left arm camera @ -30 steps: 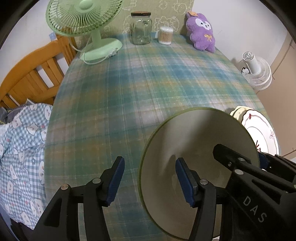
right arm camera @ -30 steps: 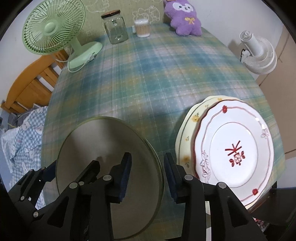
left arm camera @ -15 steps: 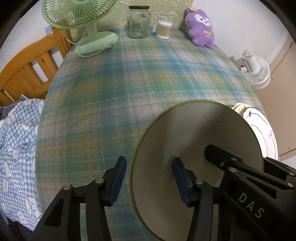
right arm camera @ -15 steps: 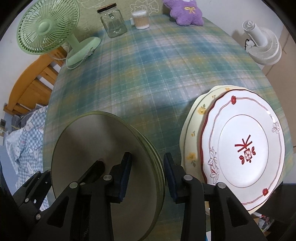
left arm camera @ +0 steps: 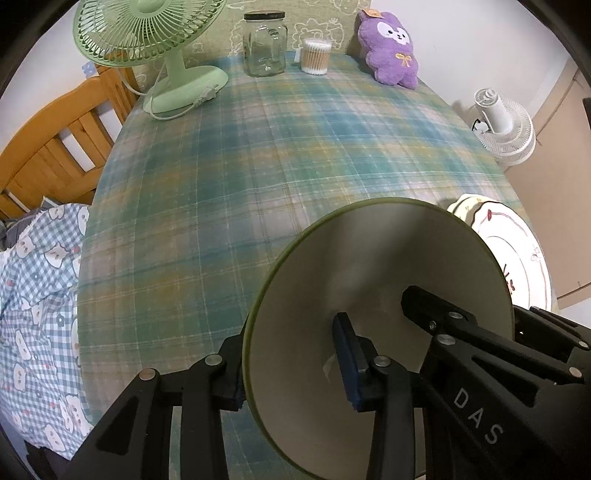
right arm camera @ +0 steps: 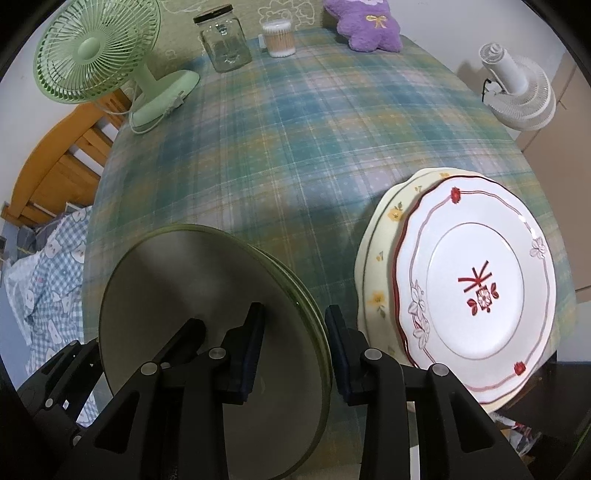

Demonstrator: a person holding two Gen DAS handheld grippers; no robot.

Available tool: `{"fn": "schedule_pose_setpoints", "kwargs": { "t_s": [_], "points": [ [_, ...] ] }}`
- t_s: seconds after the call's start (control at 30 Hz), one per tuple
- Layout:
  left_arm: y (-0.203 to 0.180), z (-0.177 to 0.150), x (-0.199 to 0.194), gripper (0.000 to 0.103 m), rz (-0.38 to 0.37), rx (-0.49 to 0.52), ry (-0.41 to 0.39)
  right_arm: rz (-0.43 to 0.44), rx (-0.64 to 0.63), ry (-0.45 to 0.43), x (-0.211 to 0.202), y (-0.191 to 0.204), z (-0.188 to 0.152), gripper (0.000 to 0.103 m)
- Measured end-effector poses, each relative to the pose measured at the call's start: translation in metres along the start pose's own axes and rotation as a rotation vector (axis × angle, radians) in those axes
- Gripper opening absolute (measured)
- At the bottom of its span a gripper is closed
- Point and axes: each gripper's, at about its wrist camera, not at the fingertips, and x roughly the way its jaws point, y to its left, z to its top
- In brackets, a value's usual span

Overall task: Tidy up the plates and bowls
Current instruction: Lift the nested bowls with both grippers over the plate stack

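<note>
Lowest in the left wrist view, the left gripper (left arm camera: 291, 365) has its fingers on either side of the near rim of the green-edged plate (left arm camera: 380, 295): one blue pad lies on the pale upper face, the other is tucked under the edge, so the fingers look closed onto the plate. In the right wrist view the right gripper (right arm camera: 293, 347) straddles the opposite edge of the same plate (right arm camera: 207, 295), with a gap showing at the outer finger; whether it clamps yet I cannot tell. Two grips on opposite edges probably keep a wide, shallow dish level while it is carried. The edge shows layered rims, so this may be more than one plate.

At the right of that frame, just beside it, the red-patterned plate (right arm camera: 476, 291) sits on a yellow-flowered plate (right arm camera: 380, 254) near the edge of the plaid surface (right arm camera: 295, 129), the likely stacking spot.

Along the top of the frame stand a green fan (right arm camera: 92, 51), a glass jar (right arm camera: 225, 40), a tub of cotton swabs (right arm camera: 279, 38) and a purple plush toy (right arm camera: 369, 26), well apart from the dishes.
</note>
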Motion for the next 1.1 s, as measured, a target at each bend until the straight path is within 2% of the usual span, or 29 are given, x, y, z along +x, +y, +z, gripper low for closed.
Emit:
{"fn": "schedule_pose_setpoints", "kwargs": {
  "t_s": [0.3,0.57,0.8,1.1],
  "points": [
    [0.001,-0.007,-0.021,0.036,-0.018,0.036,-0.041,-0.034,0.033,-0.043,-0.023,0.007,-0.012,0.037],
    [-0.006,-0.006,-0.036,0.036,-0.016,0.055,-0.066,-0.030,0.054,-0.067,-0.039,0.003,-0.015,0.037],
    [-0.024,0.001,-0.044,0.036,-0.001,0.032,-0.090,-0.015,0.026,-0.091,-0.052,-0.012,-0.005,0.037],
    [-0.062,0.016,-0.050,0.036,0.025,-0.033,-0.105,0.007,-0.042,-0.097,-0.067,-0.048,0.018,0.037]
  ]
}}
